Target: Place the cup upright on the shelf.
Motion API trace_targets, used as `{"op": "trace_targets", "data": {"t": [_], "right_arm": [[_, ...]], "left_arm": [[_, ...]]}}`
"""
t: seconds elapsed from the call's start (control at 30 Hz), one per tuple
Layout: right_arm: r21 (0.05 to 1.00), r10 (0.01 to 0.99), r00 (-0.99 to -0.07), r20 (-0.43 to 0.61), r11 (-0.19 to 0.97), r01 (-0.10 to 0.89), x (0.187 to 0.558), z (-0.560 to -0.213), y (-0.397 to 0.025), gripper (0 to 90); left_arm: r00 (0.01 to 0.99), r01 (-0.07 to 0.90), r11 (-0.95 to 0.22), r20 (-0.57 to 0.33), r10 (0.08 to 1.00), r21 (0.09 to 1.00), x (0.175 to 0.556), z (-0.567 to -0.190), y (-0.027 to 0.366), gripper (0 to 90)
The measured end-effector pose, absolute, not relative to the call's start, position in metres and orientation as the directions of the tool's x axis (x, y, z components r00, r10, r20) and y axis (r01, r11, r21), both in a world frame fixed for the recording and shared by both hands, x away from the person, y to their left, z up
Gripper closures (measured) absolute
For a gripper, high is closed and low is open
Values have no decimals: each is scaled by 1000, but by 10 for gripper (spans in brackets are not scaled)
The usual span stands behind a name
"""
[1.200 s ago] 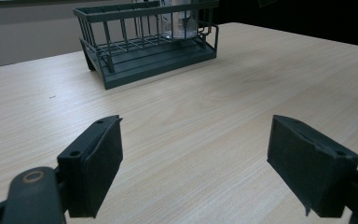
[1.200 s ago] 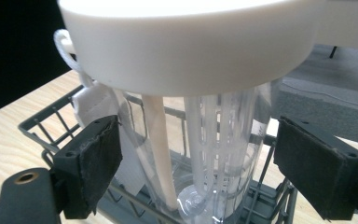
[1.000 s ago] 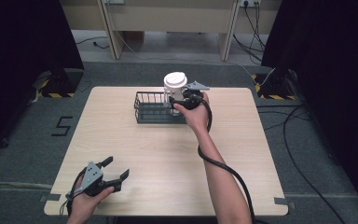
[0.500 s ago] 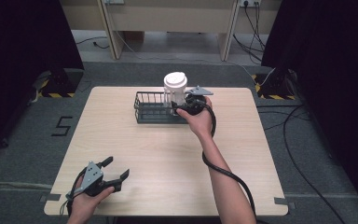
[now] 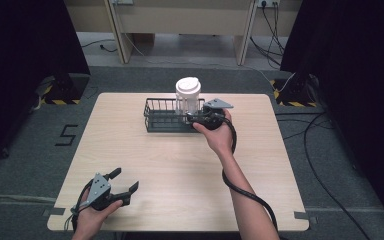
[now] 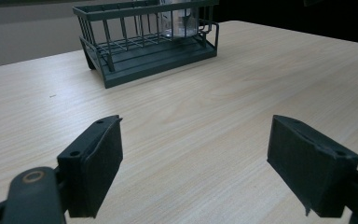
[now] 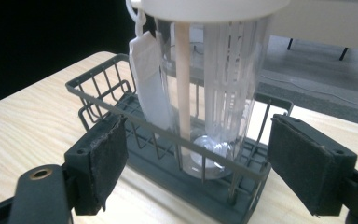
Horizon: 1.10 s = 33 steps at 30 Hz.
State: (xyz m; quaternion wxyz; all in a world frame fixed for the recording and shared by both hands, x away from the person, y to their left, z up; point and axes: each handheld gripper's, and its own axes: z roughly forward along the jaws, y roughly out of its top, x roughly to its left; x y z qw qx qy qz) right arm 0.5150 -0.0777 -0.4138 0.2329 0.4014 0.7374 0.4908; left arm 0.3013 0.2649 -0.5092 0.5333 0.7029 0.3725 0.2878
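A clear tumbler [image 5: 188, 95] with a white lid stands upright in the right end of a dark wire basket [image 5: 161, 116] at the back of the table. In the right gripper view the tumbler [image 7: 214, 88] holds a white sachet and a stick, and it stands inside the basket [image 7: 107, 88]. My right gripper [image 5: 191, 119] is at the basket's near right corner. Its jaws are open on either side of the tumbler and clear of it [image 7: 196, 172]. My left gripper [image 5: 126, 180] is open near the front left edge, over bare wood [image 6: 196, 154].
The light wooden table [image 5: 180, 170] is bare between the basket and the front edge. From the left gripper view the basket [image 6: 149, 46] stands far ahead. A cable [image 5: 245, 192] trails along the right forearm. Dark curtains and floor cables surround the table.
The right hand has drawn back a little toward the near side of the basket, while the tumbler stays standing in it. The left gripper has not moved.
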Motion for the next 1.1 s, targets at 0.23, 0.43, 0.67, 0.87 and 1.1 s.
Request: {"op": "trace_targets", "data": {"t": [0.23, 0.43, 0.67, 0.87, 1.1], "right_arm": [[903, 821, -568, 50, 206, 377, 502, -420, -87, 214], [901, 821, -568, 50, 208, 380, 495, -422, -93, 216], [899, 823, -566, 57, 204, 387, 485, -426, -101, 217], [893, 827, -559, 62, 205, 401, 476, -432, -109, 218], [886, 826, -560, 60, 214, 410, 466, -438, -117, 218]], "left_arm": [[556, 218, -154, 7, 831, 964, 301, -509, 265, 175], [555, 219, -156, 9, 832, 963, 301, -509, 265, 175], [553, 219, -157, 10, 833, 963, 301, -510, 265, 175], [553, 221, -155, 7, 833, 963, 301, -510, 265, 175], [553, 223, -161, 12, 833, 962, 301, -510, 265, 175]]}}
